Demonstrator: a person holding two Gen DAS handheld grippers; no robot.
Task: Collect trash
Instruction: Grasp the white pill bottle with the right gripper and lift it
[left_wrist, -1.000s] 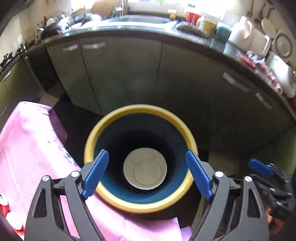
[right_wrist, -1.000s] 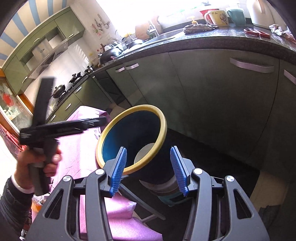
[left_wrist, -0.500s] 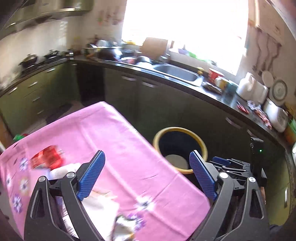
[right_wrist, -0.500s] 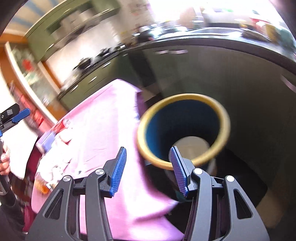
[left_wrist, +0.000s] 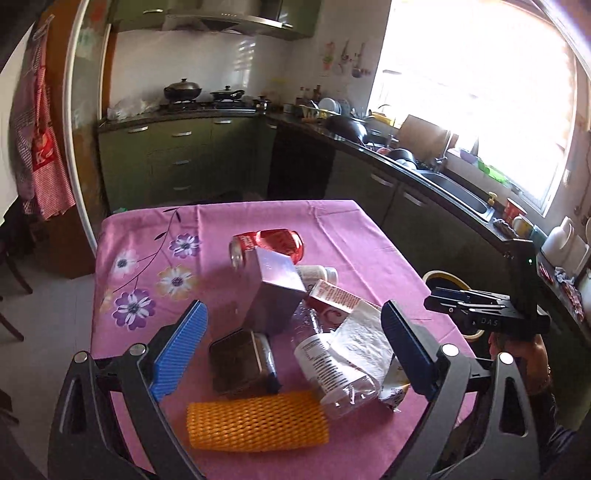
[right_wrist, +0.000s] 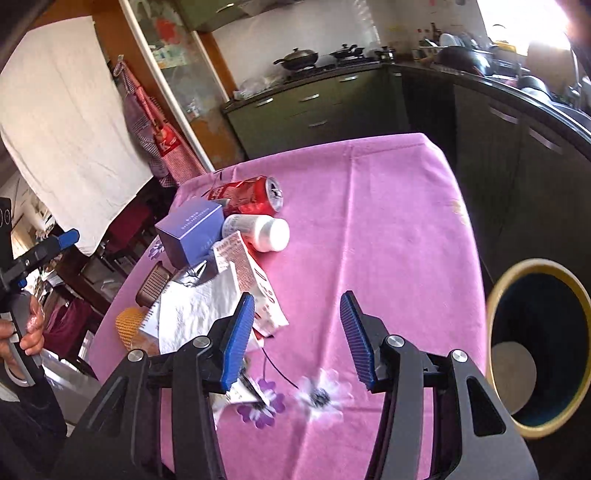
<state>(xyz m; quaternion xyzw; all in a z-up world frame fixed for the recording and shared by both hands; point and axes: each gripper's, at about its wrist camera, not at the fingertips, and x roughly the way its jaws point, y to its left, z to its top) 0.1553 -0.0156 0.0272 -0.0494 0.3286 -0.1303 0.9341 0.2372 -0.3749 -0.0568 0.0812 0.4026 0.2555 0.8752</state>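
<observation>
A pile of trash lies on the pink tablecloth: a red can, a lilac box, a white pill bottle, a red-and-white carton, a dark tin, an orange foam net, a clear plastic bottle and a white tissue. My left gripper is open and empty above the pile. My right gripper is open and empty over the cloth, right of the tissue. The yellow-rimmed blue bin stands beside the table.
Dark green kitchen cabinets and a counter with a sink run behind and to the right of the table. A red checked apron hangs at the left. The table's right edge drops off next to the bin.
Both grippers have swung away from the bin toward the table. The left one now looks down on the trash pile; the right one now faces the cloth with the bin at its right.
</observation>
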